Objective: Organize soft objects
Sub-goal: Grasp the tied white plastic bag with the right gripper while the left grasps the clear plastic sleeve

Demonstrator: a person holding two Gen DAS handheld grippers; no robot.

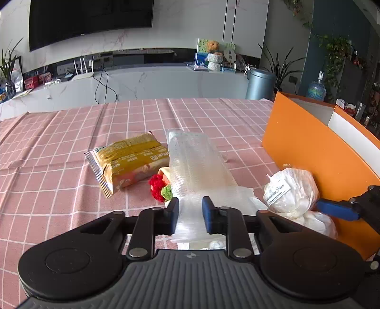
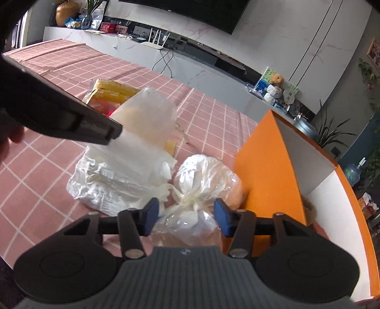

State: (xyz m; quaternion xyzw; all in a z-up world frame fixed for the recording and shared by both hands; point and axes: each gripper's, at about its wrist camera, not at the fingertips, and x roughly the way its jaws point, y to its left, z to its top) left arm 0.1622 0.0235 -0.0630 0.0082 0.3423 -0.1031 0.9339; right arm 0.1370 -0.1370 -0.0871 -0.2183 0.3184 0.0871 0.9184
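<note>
soft objects lay gathered near the front of the table: a clear bubble-wrap pouch (image 1: pixel 197 164), a knotted bag of white stuffing (image 1: pixel 291 190), a yellow snack pack (image 1: pixel 129 158) and a small red and green knitted piece (image 1: pixel 160 187). the left gripper (image 1: pixel 190 214) had its blue pads pressed on the near end of the pouch, the plastic pinched flat between them, probably so it could be lifted whole. the right gripper (image 2: pixel 186 218) straddled the knotted bag (image 2: pixel 204 178) at its tied neck, fingers partly apart; i could not tell whether the pads actually pressed the plastic. that bag sat touching the outer wall of the orange box (image 2: pixel 266 171), whose white inside looked like the likely home for everything. underneath was a pink checked tablecloth (image 1: pixel 59 171), creased in long folds. behind it ran a pale marble counter (image 1: pixel 154 83) with a white router (image 1: pixel 83 71), a dark television (image 1: pixel 90 21) on the wall, potted plants and a grey bin (image 1: pixel 260 84).
</note>
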